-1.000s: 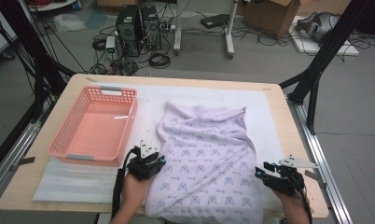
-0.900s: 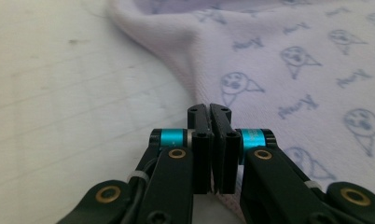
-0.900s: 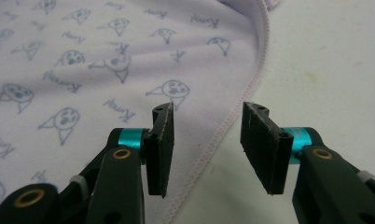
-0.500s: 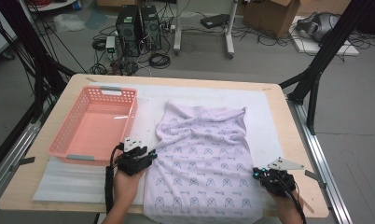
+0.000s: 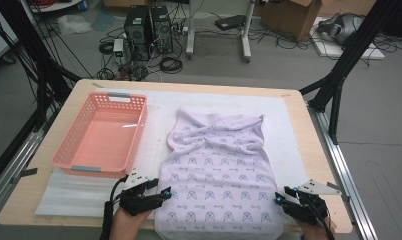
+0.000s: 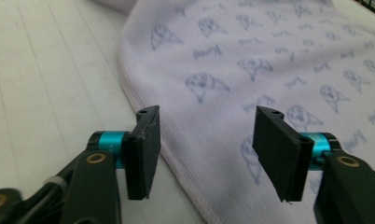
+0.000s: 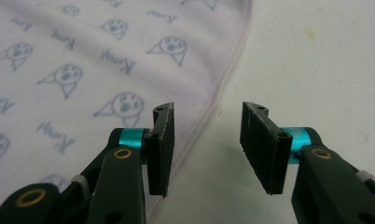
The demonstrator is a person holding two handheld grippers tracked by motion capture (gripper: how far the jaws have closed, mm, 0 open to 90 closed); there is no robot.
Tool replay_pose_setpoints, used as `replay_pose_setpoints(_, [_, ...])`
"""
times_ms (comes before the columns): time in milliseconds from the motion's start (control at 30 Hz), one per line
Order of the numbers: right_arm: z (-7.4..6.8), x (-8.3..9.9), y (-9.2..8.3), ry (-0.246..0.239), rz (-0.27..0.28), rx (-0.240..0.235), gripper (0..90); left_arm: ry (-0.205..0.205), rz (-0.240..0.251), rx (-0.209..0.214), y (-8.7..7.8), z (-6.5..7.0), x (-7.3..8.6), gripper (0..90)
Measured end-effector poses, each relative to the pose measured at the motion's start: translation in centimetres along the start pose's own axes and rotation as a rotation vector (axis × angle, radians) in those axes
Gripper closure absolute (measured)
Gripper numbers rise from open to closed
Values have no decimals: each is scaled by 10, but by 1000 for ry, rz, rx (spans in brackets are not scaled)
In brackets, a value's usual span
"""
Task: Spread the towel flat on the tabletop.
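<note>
A pale lilac cloth (image 5: pixel 216 170) printed with small blue animal faces lies spread on the white mat, bunched at its far end. My left gripper (image 5: pixel 161 192) stands open at the cloth's near left edge. In the left gripper view that hemmed edge (image 6: pixel 143 100) runs between the jaws of the left gripper (image 6: pixel 206 116). Over at the near right edge, my right gripper (image 5: pixel 280 196) is open too. The cloth's right hem (image 7: pixel 223 84) passes between the jaws of the right gripper (image 7: pixel 206 112) in the right gripper view. Neither gripper holds anything.
A pink plastic basket (image 5: pixel 103 134) stands empty on the left of the table. A white mat (image 5: pixel 289 125) covers most of the wooden tabletop (image 5: pixel 316 160). Computer towers (image 5: pixel 149 27), cables and boxes lie on the floor beyond the far edge.
Both grippers have drawn back toward the table's near edge, along the cloth's sides. The cloth now lies flatter and reaches further toward the near edge.
</note>
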State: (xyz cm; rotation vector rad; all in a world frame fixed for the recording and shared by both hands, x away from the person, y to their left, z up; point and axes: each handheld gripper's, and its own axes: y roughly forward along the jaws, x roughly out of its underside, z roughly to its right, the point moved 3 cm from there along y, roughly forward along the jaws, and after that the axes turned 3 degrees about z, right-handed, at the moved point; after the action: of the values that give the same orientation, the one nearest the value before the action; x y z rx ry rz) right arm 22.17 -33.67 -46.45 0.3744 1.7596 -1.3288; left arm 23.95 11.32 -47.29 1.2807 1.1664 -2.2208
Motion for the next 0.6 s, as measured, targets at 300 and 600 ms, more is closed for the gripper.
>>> replay_pose_setpoints(300, [-11, 7, -4, -52, -15, -17, 669, 114, 31, -61, -11, 10, 16, 689])
replay_pose_setpoints(600, [-13, 14, -16, -14, -33, -54, 886, 21, -1, -26, -26, 10, 22, 873])
